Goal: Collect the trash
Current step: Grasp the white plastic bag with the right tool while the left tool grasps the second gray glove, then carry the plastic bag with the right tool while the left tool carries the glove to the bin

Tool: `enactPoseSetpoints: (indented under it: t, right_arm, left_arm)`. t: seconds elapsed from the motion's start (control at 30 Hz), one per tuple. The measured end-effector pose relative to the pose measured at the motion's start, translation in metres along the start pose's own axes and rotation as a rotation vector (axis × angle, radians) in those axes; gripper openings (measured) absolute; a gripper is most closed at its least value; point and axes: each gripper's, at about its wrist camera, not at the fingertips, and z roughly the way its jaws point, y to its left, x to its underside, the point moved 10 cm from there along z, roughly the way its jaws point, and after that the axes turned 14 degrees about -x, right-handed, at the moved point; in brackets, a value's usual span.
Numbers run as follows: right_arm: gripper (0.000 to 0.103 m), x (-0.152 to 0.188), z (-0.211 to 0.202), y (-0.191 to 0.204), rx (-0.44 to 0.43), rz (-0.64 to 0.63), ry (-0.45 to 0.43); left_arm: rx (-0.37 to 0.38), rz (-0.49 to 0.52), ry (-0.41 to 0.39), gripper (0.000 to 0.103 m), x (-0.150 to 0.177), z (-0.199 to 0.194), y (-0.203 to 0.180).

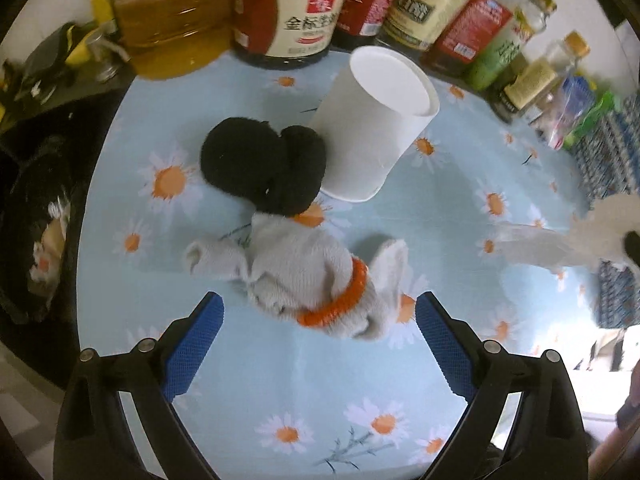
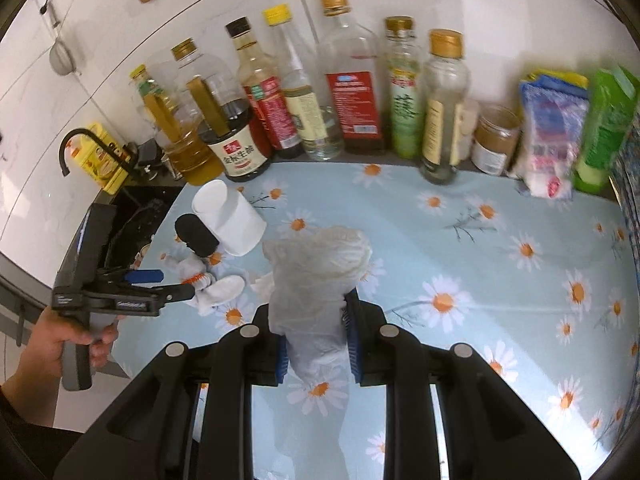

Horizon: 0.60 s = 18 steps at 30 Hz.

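A crumpled grey sock (image 1: pixel 296 272) with an orange band lies on the daisy-print cloth (image 1: pixel 280 400), directly ahead of my left gripper (image 1: pixel 320 304), whose blue pads stand wide open either side of it without touching. A black sock (image 1: pixel 264 164) lies just beyond, against a white paper cup (image 1: pixel 372 120) tipped on its side. My right gripper (image 2: pixel 314 320) is shut on a translucent plastic bag (image 2: pixel 320 264), which bunches above the pads and hangs below them. The right wrist view shows the left gripper (image 2: pixel 160 284) over the socks (image 2: pixel 200 276) near the cup (image 2: pixel 232 216).
A row of oil and sauce bottles (image 2: pixel 352 92) lines the back wall. A dark sink (image 2: pixel 136 216) with a black faucet (image 2: pixel 76 140) lies left of the cloth. Packets and a green carton (image 2: pixel 604 128) stand at the back right. A hand (image 2: pixel 52 340) holds the left gripper.
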Motion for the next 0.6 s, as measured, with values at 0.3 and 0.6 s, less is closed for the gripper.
enactPoseSetpoints:
  t: [0.3,0.6]
  right_arm:
    - [0.024,0.020,-0.007,-0.014,0.004,0.064,-0.006]
    - [0.024,0.030,-0.002,-0.014,-0.017,0.077,0.006]
  left_arm:
    - [-0.058,0.091,0.004,0.073,-0.003,0.025,-0.012]
    - [-0.057,0.093,-0.022,0.049,-0.005,0.022,-0.009]
